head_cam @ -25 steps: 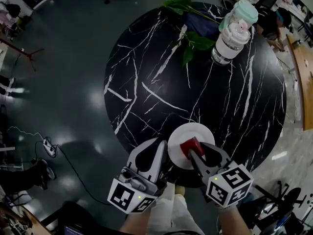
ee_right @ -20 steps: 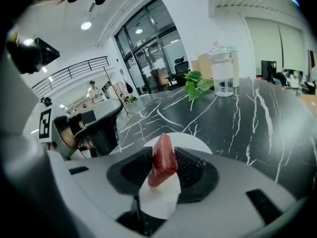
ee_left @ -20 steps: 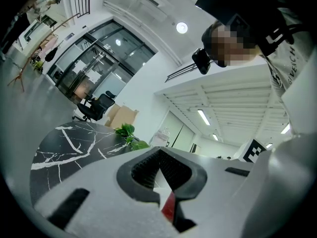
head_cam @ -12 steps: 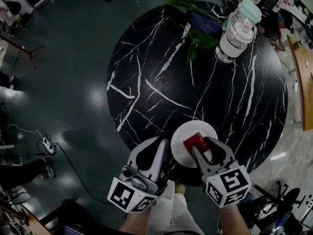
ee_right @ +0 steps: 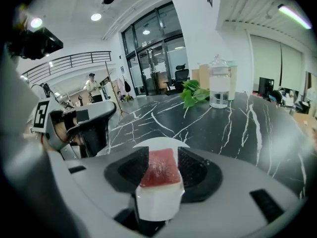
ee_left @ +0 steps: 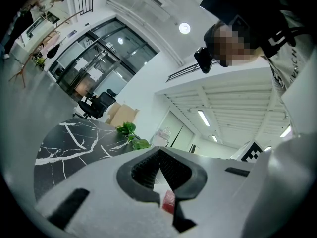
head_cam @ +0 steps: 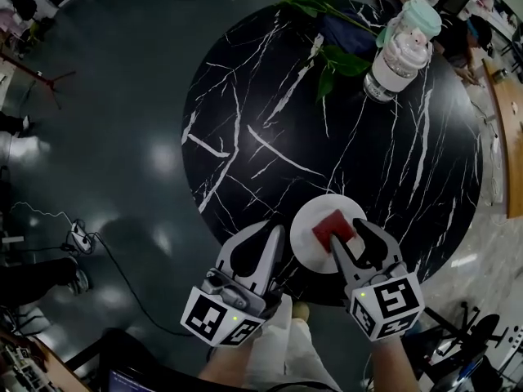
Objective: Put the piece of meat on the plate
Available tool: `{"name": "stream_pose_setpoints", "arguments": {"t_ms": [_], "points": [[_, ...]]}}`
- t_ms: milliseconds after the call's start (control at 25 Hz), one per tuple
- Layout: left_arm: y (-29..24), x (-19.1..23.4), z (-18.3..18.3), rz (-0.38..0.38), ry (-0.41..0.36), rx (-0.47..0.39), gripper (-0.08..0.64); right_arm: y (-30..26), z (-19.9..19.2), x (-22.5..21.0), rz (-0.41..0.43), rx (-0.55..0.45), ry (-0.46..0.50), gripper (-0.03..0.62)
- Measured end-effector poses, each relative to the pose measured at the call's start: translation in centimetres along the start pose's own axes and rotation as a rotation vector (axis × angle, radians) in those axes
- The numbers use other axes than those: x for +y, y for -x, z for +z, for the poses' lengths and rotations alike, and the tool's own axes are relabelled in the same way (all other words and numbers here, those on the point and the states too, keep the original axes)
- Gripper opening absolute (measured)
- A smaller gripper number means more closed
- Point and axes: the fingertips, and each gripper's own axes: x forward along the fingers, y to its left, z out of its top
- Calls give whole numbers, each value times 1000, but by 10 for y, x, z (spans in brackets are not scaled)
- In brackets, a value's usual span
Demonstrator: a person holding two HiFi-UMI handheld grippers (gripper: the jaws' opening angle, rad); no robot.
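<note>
The piece of meat (head_cam: 333,228), a red block with a white underside, lies on the small white plate (head_cam: 309,243) near the front edge of the black marble table (head_cam: 270,137). My right gripper (head_cam: 350,238) straddles it, jaws opening, and the pads stand off its sides. From the right gripper view, the meat (ee_right: 159,167) sits between the dark pads (ee_right: 192,169) with the plate (ee_right: 157,143) behind it. My left gripper (head_cam: 274,233) hovers just left of the plate, shut on nothing. Through its jaws a sliver of the meat (ee_left: 169,201) shows.
A glass jar with a pale green lid (head_cam: 400,46) stands at the table's far right, beside a leafy green sprig (head_cam: 328,58) and a dark cloth (head_cam: 343,31). A power strip (head_cam: 78,239) and cable lie on the floor at left.
The right gripper's jaws have spread apart around the meat and the gripper has rolled a little; the meat now lies flat on the plate. The left gripper has stayed put.
</note>
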Motion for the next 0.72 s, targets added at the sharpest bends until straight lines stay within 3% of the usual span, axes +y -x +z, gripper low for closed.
{"name": "stream_pose_setpoints", "arguments": {"t_ms": [400, 720], "points": [[0, -9, 0, -11, -4, -1, 8, 19, 8, 1, -13, -62, -23, 160], [8, -20, 0, -12, -20, 6, 8, 32, 10, 13, 33, -77, -35, 158]]}}
